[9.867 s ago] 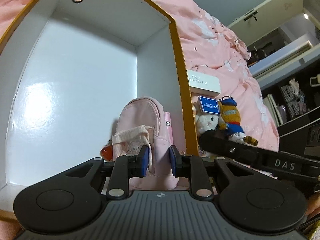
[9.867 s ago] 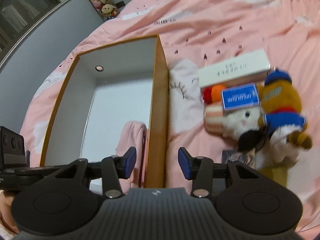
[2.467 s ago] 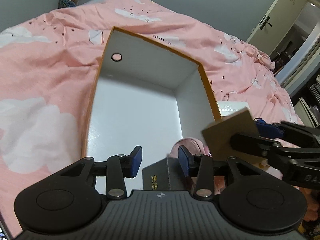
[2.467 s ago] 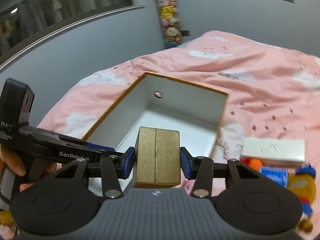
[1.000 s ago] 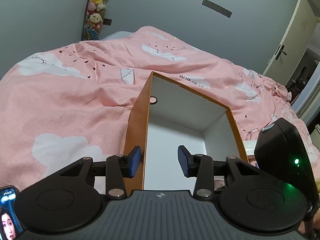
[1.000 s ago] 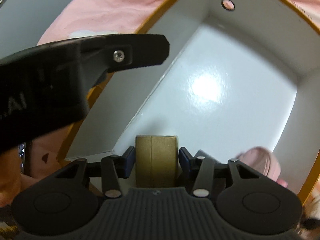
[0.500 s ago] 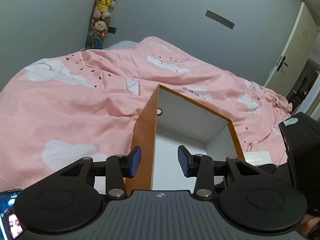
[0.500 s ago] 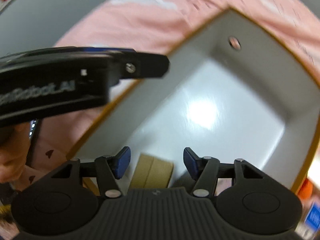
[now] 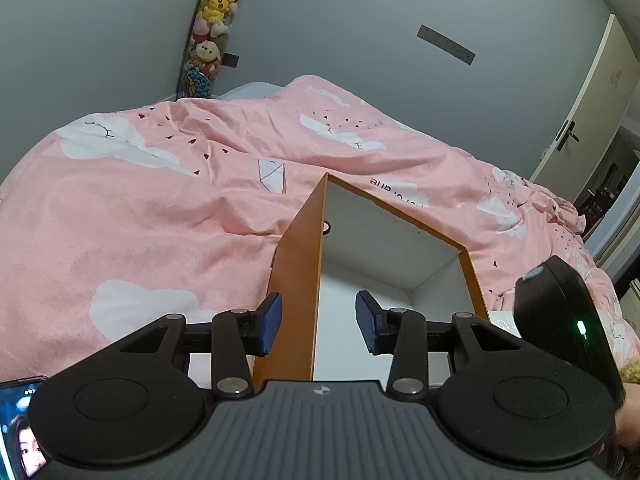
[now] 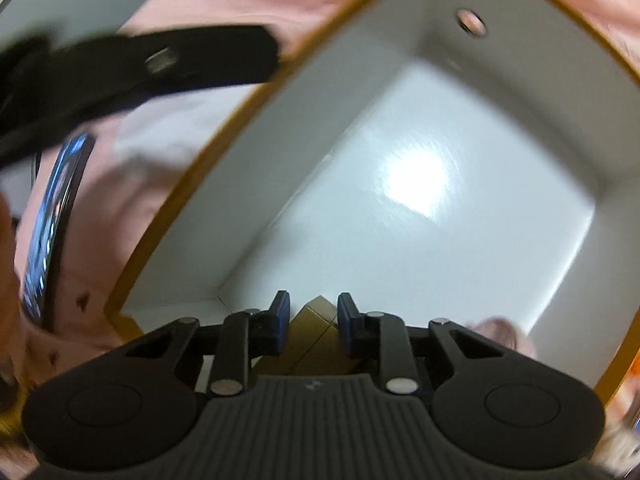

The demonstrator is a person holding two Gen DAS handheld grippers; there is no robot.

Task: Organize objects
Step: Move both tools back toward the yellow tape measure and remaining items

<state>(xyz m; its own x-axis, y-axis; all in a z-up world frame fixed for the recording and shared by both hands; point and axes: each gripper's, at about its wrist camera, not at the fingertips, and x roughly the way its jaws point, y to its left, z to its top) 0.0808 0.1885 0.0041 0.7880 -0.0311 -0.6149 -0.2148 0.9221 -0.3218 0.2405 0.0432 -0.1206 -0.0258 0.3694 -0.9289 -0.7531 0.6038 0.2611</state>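
The orange box with white inside stands open on the pink bed. My left gripper is open, with its fingers either side of the box's left wall and not touching it. In the right wrist view I look down into the box. My right gripper hangs over the near corner and its jaws are closing, with a narrow gap still between the pads. The gold box lies tilted on the floor below them, not gripped. A pink pouch sits at the near right inside.
The pink duvet surrounds the box. A phone with a lit screen lies left of the box, also the phone in the right wrist view. A white carton lies right of the box. Plush toys hang on the far wall.
A second ago my right gripper held the gold box; it let go, opened wide, and its jaws have since narrowed above the box. The left gripper has stayed astride the wall.
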